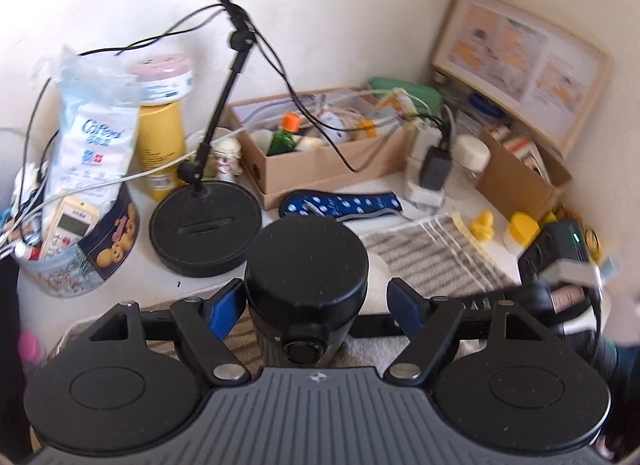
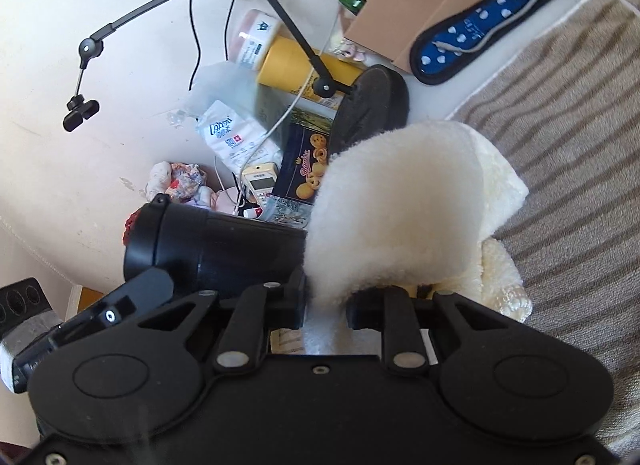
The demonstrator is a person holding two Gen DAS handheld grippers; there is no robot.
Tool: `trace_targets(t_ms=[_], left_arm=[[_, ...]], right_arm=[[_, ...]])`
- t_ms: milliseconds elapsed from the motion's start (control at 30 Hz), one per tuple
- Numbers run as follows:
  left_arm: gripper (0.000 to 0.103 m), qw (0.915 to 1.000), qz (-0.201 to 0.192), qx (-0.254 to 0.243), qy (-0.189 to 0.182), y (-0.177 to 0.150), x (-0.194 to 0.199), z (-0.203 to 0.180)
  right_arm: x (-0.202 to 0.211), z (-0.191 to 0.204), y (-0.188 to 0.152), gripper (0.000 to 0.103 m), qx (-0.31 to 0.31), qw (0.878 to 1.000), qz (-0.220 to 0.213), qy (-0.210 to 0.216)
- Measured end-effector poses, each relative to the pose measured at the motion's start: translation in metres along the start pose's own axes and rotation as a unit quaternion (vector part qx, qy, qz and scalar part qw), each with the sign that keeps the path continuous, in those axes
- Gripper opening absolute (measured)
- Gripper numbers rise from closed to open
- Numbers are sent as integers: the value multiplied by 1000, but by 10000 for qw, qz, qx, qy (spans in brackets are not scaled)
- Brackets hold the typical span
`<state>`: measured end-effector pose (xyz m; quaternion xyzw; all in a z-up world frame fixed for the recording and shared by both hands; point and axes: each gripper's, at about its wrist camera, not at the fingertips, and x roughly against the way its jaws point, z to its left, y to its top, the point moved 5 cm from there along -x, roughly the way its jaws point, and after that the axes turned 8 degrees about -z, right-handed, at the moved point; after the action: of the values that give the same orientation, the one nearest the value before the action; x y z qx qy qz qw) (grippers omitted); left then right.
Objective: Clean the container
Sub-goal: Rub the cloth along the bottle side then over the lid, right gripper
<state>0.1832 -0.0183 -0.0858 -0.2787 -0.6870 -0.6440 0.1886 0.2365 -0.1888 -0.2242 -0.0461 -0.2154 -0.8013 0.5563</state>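
Observation:
A black flask-like container (image 1: 306, 265) with a round black lid stands upright on the striped towel (image 1: 432, 261). My left gripper (image 1: 314, 305) is open around it: the left blue pad (image 1: 224, 307) sits against its side, while the right pad (image 1: 404, 305) stands clear of it. In the right wrist view the same container (image 2: 212, 241) appears at the left. There my right gripper (image 2: 326, 311) is shut on a fluffy white cloth (image 2: 396, 205), which bulges forward and touches the container's side. The fingertips are buried in the cloth.
Behind the container stands a black lamp base (image 1: 206, 227) with its arm and cables. A biscuit tin (image 1: 92, 249) holds a remote and a tissue pack at the left. Cardboard boxes (image 1: 320, 153), a blue dotted case (image 1: 344, 205), a yellow duck (image 1: 482, 225) and walls crowd the back and right.

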Motion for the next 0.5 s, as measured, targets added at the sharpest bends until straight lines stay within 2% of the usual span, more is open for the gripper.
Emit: trace_targets(t_ms=[100,133,167,333,433,467,500], left_arm=[[76,9999,-126,37,72,1,1,4],[72,9998,-168,-17,57,1,2,5],[64,9998,-165,-150,11,2,3,5],[63,9957,-31,-754,-530,7,2,9],[63,9852,109,-1298,-1117,10,1,13],[63,9780,122,-1561,-1381,10,1,13],[63,9672,106,-1890,-1696,9,2,13]], right_arm=[[2,5,1,20,127,9999,-3,22],[3,6,1,20,168,9999,-6,20],[4,8,1,20,227,9997,-1,11],[11,14,4,20,470,9989,-5,31],[16,18,8,20,626,9980,-43,20],[19,19,9,20,665,9978,-53,30],[21,21,10,20,699,9975,-63,46]])
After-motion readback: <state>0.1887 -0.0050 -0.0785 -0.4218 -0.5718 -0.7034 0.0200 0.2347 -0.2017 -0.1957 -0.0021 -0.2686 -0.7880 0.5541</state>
